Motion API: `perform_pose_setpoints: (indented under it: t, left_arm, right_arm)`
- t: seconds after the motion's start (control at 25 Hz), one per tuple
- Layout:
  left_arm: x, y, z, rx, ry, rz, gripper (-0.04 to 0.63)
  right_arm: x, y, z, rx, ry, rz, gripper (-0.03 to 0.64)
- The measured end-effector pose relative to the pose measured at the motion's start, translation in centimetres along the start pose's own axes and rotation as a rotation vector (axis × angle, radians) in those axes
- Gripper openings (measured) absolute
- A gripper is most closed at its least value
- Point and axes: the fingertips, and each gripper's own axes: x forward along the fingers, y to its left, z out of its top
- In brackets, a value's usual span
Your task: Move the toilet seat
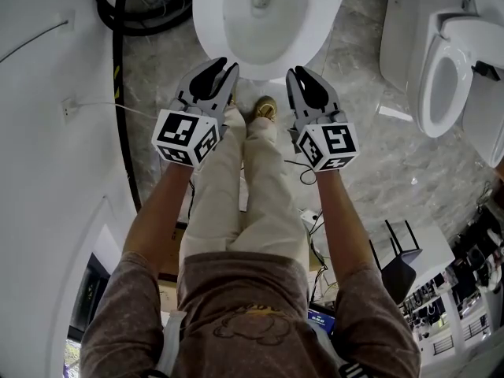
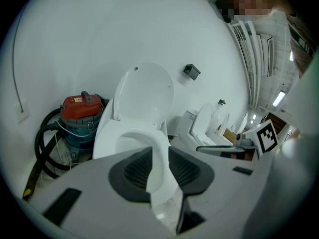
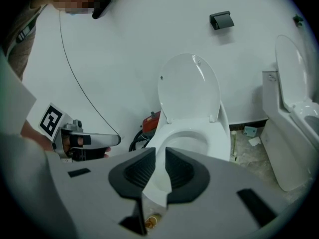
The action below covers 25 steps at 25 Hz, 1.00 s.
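Gaping slightly: our left claw point(image 2: 159, 151) and right claw point(image 3: 160, 151), both at the lowered toilet seat's point(image 2: 105, 133) front rim.
Around: upright lid point(image 3: 189, 88), red vacuum cleaner point(image 2: 79, 114), second toilet point(image 1: 445, 77).
Unclear: we cannot tell whether either claw touches the seat.

No legible text; label on red vacuum point(image 2: 79, 106) too blurred.

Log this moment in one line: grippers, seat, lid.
left gripper: open, empty | right gripper: open, empty | both: by toilet seat front edge | seat: down | lid: up
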Motion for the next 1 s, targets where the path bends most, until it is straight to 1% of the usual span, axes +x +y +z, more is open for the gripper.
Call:
perform_pose_setpoints:
  t: [0.2, 0.28, 0.4, 0.48, 0.56, 0.64, 0.72, 1.0]
  left_arm:
    - [0.3, 0.2, -1.3, -0.025, 0.026, -0.005, 0.187]
    - [0.4, 0.3, -1.9, -0.034, 0.043, -0.01, 0.222]
    - [0.5, 0.4, -2.6, -0.052, 0.065, -0.016, 0.265]
    - [0.6, 0.7, -3.2, -0.075, 0.078, -0.016, 0.301]
    - [0.8, 1.2, -4.0, -0.112, 0.092, -0.013, 0.327]
    - [1.0, 1.7, -4.8, -0.14, 0.109, -0.007, 0.348]
    - [1.2, 2.0, -5.6, -0.143, 0.129, -0.003, 0.361]
    - [2.4, 3.5, -9.5, -0.168, 0.217, 0.007, 0.374]
  right_arm:
    - [0.2, -0.8, -1.1, 0.035, 0.017, -0.012, 0.14]
    - [0.3, -1.0, -1.9, 0.046, 0.034, -0.007, 0.19]
    - [0.3, -1.1, -2.9, 0.065, 0.054, -0.004, 0.237]
    - [0.5, -1.3, -3.7, 0.088, 0.063, -0.011, 0.266]
    - [0.7, -1.5, -4.5, 0.115, 0.074, -0.018, 0.323]
    - [1.0, -1.6, -5.2, 0.142, 0.089, -0.019, 0.342]
    - [1.2, -1.8, -5.9, 0.162, 0.105, -0.019, 0.362]
    - [2.2, -3.3, -9.1, 0.199, 0.175, -0.04, 0.365]
